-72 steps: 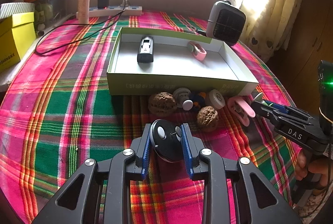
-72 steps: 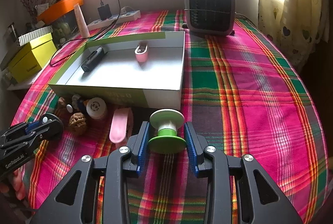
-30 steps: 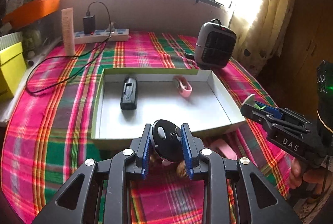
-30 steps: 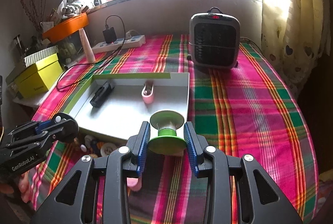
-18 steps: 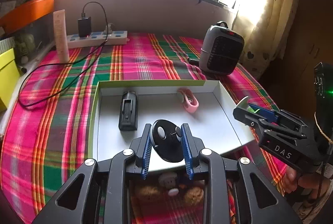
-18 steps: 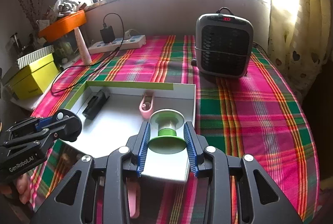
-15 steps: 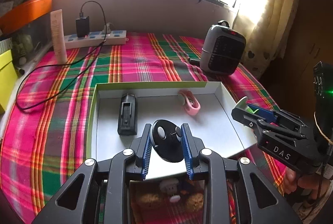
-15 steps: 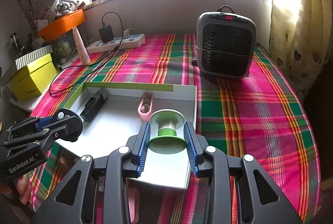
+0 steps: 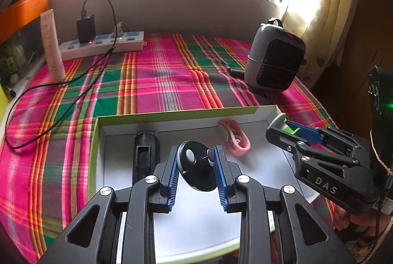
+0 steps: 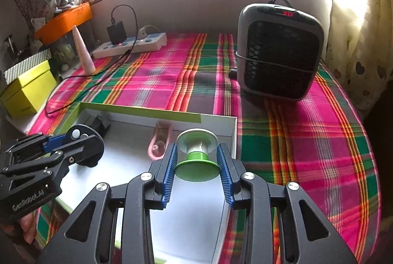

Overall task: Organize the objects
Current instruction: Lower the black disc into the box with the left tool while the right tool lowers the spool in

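Note:
My left gripper (image 9: pixel 195 153) is shut on a round black disc (image 9: pixel 196 170) with a white button, held above the white floor of the shallow green-edged box (image 9: pixel 172 115). My right gripper (image 10: pixel 196 149) is shut on a green and white spool (image 10: pixel 196 153), hanging over the box's right part (image 10: pixel 216 120). In the left wrist view the right gripper (image 9: pixel 277 127) shows at the right with the spool. Inside the box lie a black rectangular device (image 9: pixel 145 153) and a pink clip (image 9: pixel 235 141).
A grey heater (image 10: pixel 280 50) stands on the plaid tablecloth (image 10: pixel 307 141) behind the box at the right. A white power strip (image 9: pixel 103 44) with a black charger and cable, a white tube (image 9: pixel 52 45), a yellow box (image 10: pixel 27 89) and an orange tray (image 10: pixel 63 19) sit along the back left.
Both grippers have moved forward over the box, each keeping its object. The walnuts and small items on the cloth in front of the box have passed out of view below.

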A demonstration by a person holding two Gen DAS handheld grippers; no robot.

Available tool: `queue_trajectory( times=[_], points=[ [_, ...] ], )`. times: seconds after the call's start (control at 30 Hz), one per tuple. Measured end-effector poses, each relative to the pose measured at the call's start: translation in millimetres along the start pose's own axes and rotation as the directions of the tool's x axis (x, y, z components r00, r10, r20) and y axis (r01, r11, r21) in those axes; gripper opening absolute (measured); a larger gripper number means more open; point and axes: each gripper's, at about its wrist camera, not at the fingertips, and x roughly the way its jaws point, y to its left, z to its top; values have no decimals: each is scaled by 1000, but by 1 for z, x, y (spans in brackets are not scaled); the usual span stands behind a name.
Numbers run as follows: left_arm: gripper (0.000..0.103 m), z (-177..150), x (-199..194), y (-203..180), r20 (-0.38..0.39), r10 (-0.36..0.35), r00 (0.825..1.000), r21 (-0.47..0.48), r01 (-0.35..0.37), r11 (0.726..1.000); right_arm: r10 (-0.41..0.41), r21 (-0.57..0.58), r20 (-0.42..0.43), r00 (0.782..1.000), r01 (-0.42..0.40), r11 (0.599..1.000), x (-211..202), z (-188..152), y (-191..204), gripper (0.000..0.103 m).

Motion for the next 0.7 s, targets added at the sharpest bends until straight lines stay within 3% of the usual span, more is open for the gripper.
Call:
queue_trajectory(
  times=[0.7],
  points=[
    [25,9,39,9,-69,10,998,-10,-10,1000,-32,-54,-17,999,31,998,22,5,8,35]
  ],
)
